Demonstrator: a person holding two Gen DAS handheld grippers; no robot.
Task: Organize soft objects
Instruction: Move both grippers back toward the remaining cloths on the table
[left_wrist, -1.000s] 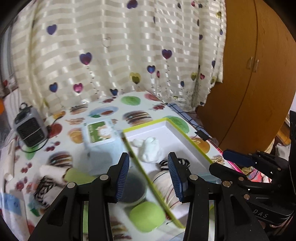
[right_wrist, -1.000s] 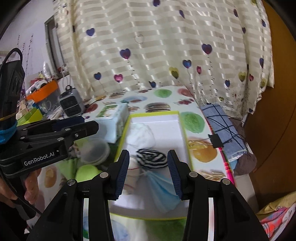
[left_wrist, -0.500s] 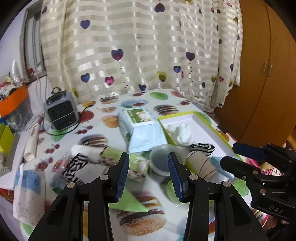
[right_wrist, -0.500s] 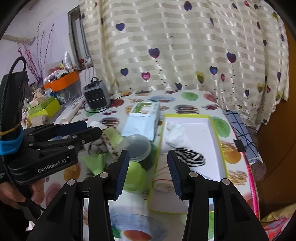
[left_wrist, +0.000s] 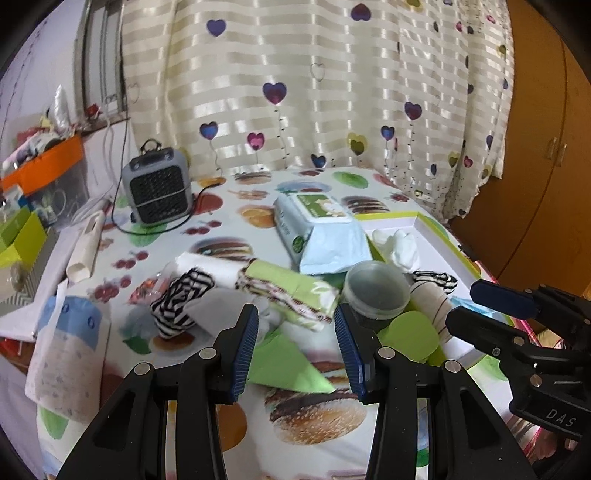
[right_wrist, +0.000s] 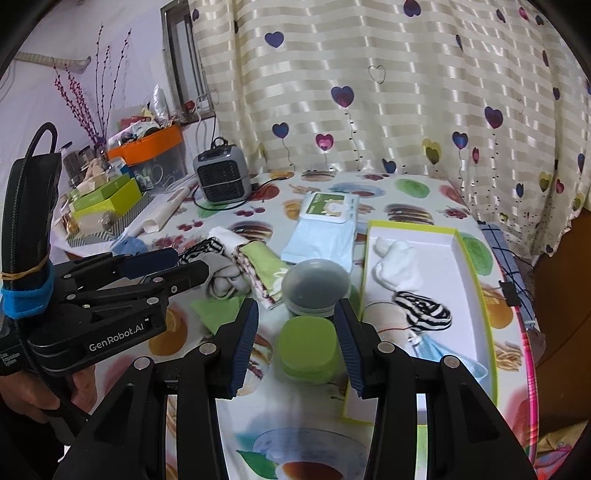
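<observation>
A white tray with a lime rim (right_wrist: 469, 258) (left_wrist: 428, 225) lies on the right of the table. It holds a white sock (right_wrist: 397, 264), a striped black-and-white sock (right_wrist: 424, 310), a cream roll and a blue mask (right_wrist: 436, 343). Left of it lie a rolled green-and-white cloth (left_wrist: 284, 286) (right_wrist: 258, 266), another striped sock (left_wrist: 181, 299) and a green cloth (left_wrist: 284, 363). My left gripper (left_wrist: 295, 343) is open and empty above the green cloth. My right gripper (right_wrist: 293, 343) is open and empty above a green pad (right_wrist: 308, 345).
A wet-wipes pack (left_wrist: 321, 229) (right_wrist: 325, 225) and a round plastic tub (left_wrist: 376, 290) (right_wrist: 316, 286) stand by the tray. A small grey heater (left_wrist: 157, 186) with its cord is at the back left. A paper packet (left_wrist: 66, 350) lies front left. Boxes clutter the far left.
Both grippers have drawn back and swung left, away from the tray. The cloths left of the tray have come into view. Both stay open and empty.
</observation>
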